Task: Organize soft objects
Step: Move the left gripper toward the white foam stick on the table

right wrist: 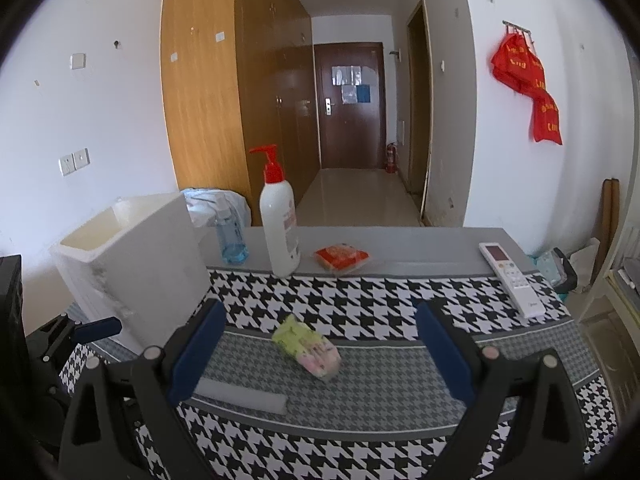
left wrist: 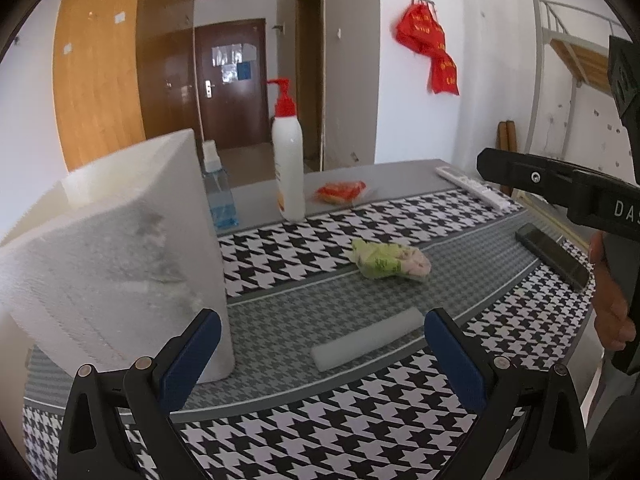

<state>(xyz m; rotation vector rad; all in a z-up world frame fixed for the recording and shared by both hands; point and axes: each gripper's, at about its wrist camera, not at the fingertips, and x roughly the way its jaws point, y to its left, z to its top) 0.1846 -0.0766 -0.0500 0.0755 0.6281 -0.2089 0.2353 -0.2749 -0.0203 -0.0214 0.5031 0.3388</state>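
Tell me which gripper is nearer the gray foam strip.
Left, by a small margin. The left gripper hovers open right over the gray foam strip. The right gripper, also open, has the strip off toward its left finger.

1. You are looking at a tablecloth showing black-and-white houndstooth with grey bands.
2. The foam box at its left edge is showing white.
3. The soft packet is showing green and pink; the far-edge packet, red-orange.
4. Your gripper pads are showing blue.
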